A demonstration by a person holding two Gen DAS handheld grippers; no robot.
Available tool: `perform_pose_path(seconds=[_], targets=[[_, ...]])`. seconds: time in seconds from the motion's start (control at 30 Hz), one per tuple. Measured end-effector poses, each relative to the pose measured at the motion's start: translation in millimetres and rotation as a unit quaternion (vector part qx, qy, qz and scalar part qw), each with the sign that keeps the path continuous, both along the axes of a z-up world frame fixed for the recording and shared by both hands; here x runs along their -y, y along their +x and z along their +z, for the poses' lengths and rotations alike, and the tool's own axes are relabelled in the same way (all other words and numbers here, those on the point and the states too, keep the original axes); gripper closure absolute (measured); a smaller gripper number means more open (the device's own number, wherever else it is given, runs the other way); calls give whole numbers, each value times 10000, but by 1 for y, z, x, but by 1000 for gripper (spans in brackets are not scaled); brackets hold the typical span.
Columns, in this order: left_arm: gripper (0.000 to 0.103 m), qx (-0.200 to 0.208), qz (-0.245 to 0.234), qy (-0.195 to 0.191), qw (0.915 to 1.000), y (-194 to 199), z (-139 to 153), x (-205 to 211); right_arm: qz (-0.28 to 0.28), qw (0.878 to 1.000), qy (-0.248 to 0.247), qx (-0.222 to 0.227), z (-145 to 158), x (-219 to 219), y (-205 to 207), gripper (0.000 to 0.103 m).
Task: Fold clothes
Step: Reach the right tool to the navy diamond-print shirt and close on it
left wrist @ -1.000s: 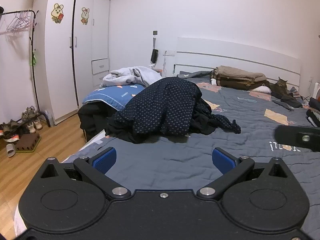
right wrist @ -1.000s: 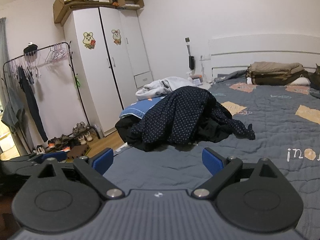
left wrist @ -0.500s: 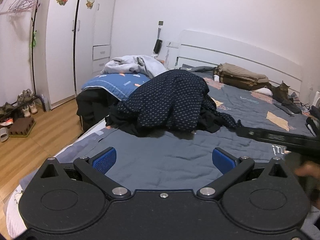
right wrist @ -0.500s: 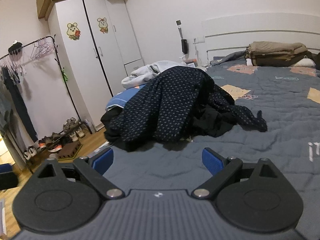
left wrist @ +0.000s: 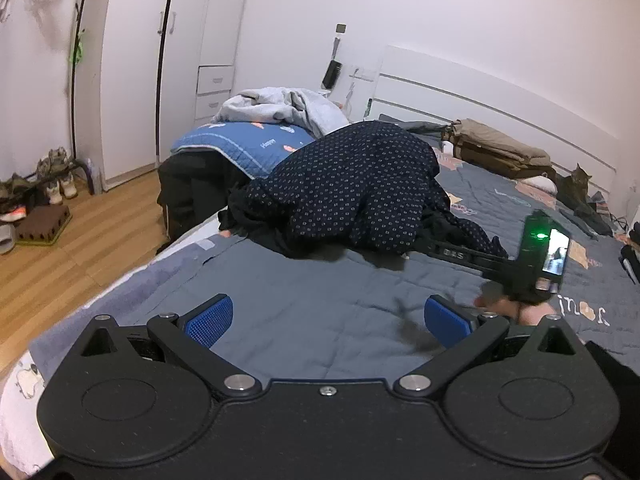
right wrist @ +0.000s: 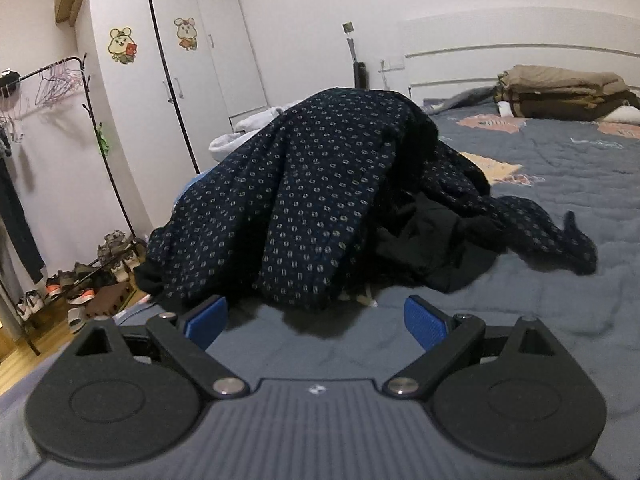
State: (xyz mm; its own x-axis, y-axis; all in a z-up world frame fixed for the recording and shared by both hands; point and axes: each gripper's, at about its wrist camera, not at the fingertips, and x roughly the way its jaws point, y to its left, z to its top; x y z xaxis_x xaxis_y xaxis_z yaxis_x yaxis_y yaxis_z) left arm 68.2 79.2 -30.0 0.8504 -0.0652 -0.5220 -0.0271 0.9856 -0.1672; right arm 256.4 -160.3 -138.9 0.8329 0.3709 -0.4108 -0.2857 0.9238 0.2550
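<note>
A dark navy garment with small dots (left wrist: 352, 184) (right wrist: 312, 200) lies heaped over a pile of black clothes (right wrist: 432, 248) on the grey quilted bed (left wrist: 320, 304). My left gripper (left wrist: 326, 318) is open, low over bare quilt, well short of the heap. In the right wrist view my right gripper (right wrist: 316, 318) is open too, its blue pads (right wrist: 208, 318) close to the heap's near hem, nothing between them. The left wrist view shows the right gripper's body (left wrist: 540, 256) reaching in from the right toward the heap, a hand (left wrist: 532, 312) below it.
A blue quilt (left wrist: 248, 144) with a grey garment (left wrist: 280, 108) lies behind the heap. Folded tan bedding (left wrist: 500, 152) and a cat (left wrist: 576, 188) rest by the headboard. A white wardrobe (right wrist: 168, 80), a clothes rack (right wrist: 48, 80) and shoes (left wrist: 36, 192) stand left on wood floor.
Both grippers moved forward and lower toward the dotted heap, which now looks much larger in the right wrist view. The right gripper has come further in ahead of the left. Both stay open.
</note>
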Motion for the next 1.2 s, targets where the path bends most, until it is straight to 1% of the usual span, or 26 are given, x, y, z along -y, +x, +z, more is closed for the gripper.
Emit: perform_pose_path(seconds=[0.1, 0.17, 0.27, 0.37, 0.47, 0.6, 0.67, 0.77, 0.83, 0.87, 0.9, 0.93, 1.07, 1.2], targets=[[0, -13, -15, 16, 10000, 1, -1, -1, -10, 9999, -99, 45, -3, -10, 26, 8], [0, -1, -12, 55, 10000, 1, -1, -2, 6, 10000, -87, 39, -4, -15, 35, 10], [0, -42, 123, -16, 9999, 2, -3, -7, 22, 10000, -41, 20, -5, -22, 47, 10], [0, -54, 182, -104, 9998, 2, -3, -12, 8, 10000, -6, -15, -8, -26, 64, 15], [0, -69, 234, -83, 9997, 3, -4, -15, -22, 9999, -63, -114, -13, -29, 73, 19], [0, -93, 240, -53, 9997, 4, -4, -15, -66, 9996, -162, -232, -21, -36, 83, 33], [0, -100, 244, -13, 9997, 5, -5, -15, -82, 9993, -172, -336, -27, -38, 87, 36], [0, -108, 256, 23, 9996, 5, -5, -14, -136, 9988, -127, -449, -35, -40, 91, 46], [0, -113, 266, 35, 9996, 5, -5, -14, -158, 9986, -41, -499, -38, -41, 91, 61], [0, -115, 270, 41, 9996, 5, -5, -13, -153, 9986, -4, -501, -39, -42, 91, 67], [0, -117, 275, 47, 9995, 5, -5, -13, -143, 9987, 21, -482, -38, -44, 90, 78], [0, -119, 280, 53, 9995, 5, -5, -13, -136, 9989, 41, -457, -38, -45, 90, 84], [0, -125, 296, 49, 9995, 4, -5, -13, -98, 9991, 111, -395, -34, -47, 86, 88], [0, -104, 317, -9, 9994, 2, -4, -14, -80, 9992, 158, -358, -30, -45, 82, 89]])
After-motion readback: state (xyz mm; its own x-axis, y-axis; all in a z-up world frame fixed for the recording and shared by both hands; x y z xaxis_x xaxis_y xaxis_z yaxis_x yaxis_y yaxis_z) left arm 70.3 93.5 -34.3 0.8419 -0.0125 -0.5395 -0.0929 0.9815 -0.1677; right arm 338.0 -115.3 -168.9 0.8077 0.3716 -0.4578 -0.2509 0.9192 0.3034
